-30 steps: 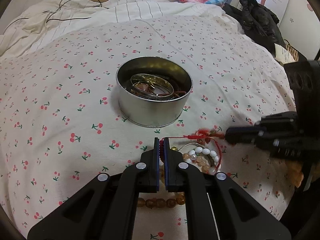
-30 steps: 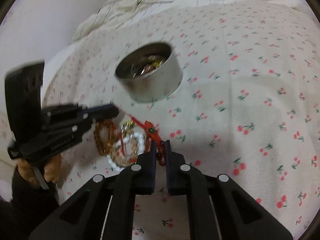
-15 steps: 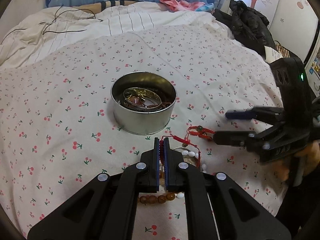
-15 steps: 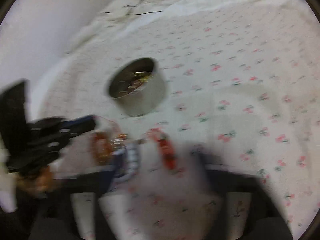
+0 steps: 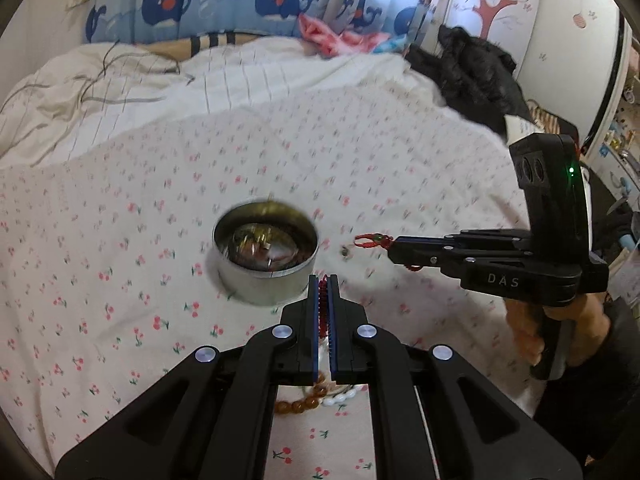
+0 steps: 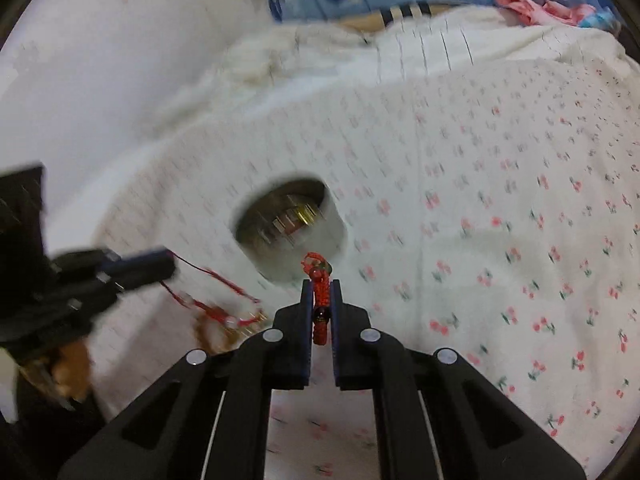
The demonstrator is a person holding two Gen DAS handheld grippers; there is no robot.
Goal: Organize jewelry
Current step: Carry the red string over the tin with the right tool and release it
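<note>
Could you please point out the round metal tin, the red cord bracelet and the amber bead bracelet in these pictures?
Round metal tin (image 5: 264,286): left wrist view, front of its outer wall.
Red cord bracelet (image 6: 320,280): right wrist view, braided part pinched between the right gripper's fingers.
Amber bead bracelet (image 5: 298,405): left wrist view, beads below the left gripper.

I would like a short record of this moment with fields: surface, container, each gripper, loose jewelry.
surface: bedspread with a cherry print
container: round metal tin, open, jewelry inside, details blurred
left gripper: jaws shut on red cord bracelet
right gripper: jaws shut on red knotted bracelet, lifted off the bed near the tin
loose jewelry: amber bead bracelet and white bead bracelet on the bedspread below the left gripper
</note>
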